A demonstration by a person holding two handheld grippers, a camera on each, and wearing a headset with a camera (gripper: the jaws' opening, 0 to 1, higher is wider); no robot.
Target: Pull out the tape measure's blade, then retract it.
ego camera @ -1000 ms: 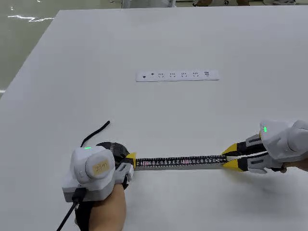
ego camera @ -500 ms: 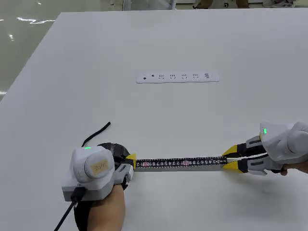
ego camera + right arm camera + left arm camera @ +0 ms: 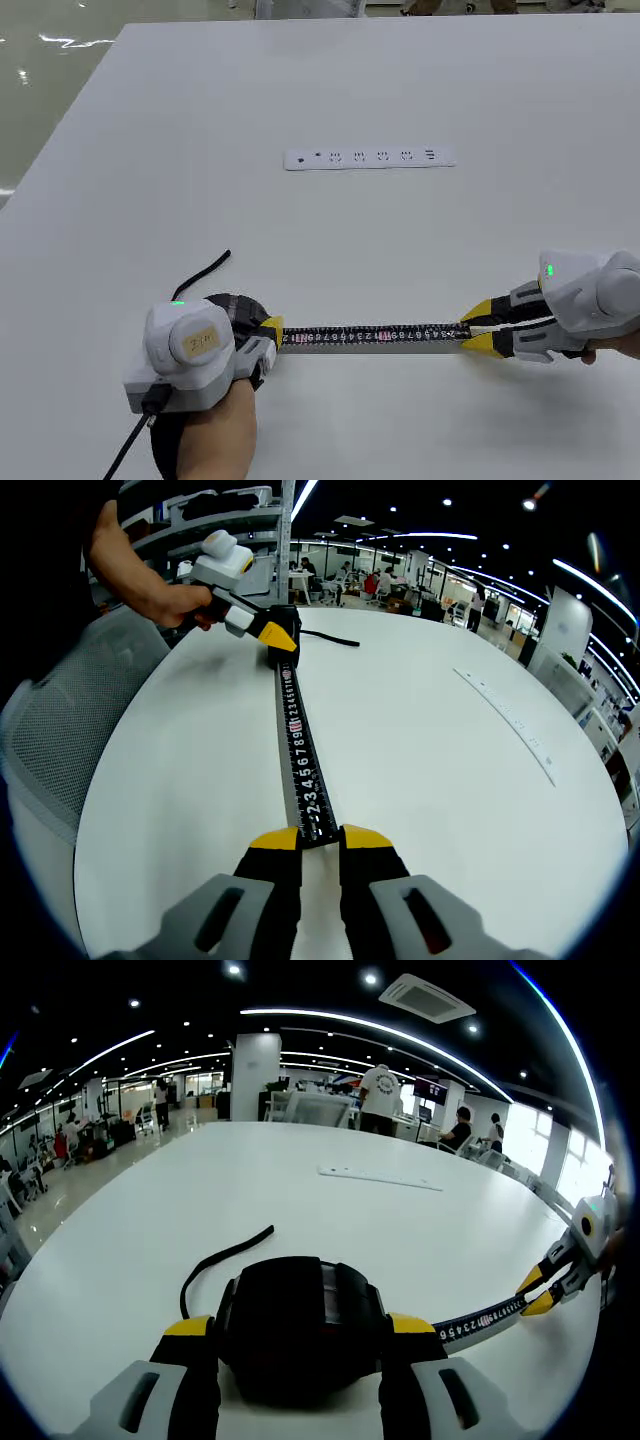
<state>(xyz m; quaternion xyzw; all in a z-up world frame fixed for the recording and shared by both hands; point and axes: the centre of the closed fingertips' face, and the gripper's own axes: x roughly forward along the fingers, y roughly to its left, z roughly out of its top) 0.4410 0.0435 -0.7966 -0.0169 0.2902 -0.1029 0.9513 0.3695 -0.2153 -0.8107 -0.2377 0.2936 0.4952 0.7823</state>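
Note:
A black tape measure case sits on the white table at the near left, with my left gripper shut on it. In the left gripper view the case fills the gap between the yellow-tipped jaws of the left gripper. The blade lies drawn out flat to the right along the table. My right gripper is shut on the blade's end. In the right gripper view the blade runs from my right gripper away to the left gripper.
A white power strip lies flat near the table's middle, well beyond the blade. A short black strap trails from the case toward the far left. The table's left edge drops to a glossy floor.

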